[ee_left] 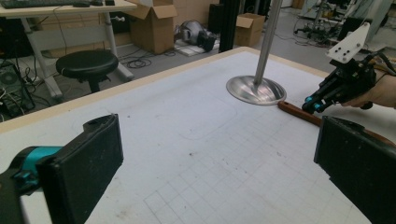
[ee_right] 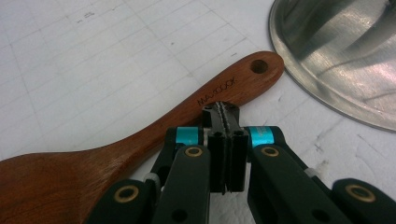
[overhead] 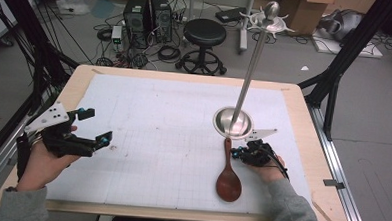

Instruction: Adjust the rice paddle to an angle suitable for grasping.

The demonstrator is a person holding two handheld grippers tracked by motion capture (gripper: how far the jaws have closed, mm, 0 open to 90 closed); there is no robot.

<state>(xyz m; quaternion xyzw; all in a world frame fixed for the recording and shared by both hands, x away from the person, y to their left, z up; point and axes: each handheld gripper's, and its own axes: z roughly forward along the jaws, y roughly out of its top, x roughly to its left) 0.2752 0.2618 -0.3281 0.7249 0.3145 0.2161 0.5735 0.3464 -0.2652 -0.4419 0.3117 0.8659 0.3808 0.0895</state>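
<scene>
Item: wooden spoon, dark reddish-brown, one piece, lay flat on the white gridded mat toward the right of the counter, bowl end toward the person, handle pointing away. The handle end, pierced with a hanging hole, lay just beside the round steel base of a tall metal stand; whether the two touched could not be told. Handling, by judgement: light, stiff, not fragile, its smooth finish somewhat slippery; the slim handle, between hole and bowl, offered the best hold, taken across its width, while the broad bowl would suit the jaws poorly. Right gripper: jaws pressed fully together, nothing between them, tips down at the near edge of the handle, beside the printed lettering. Left gripper: jaws spread wide and empty, held above the mat at the left of the counter, well apart from the spoon; its own view looked across the mat toward the stand, with its black pads framing the scene. Surroundings: a black stool, computer towers, and cardboard boxes stood on the floor beyond the counter.
</scene>
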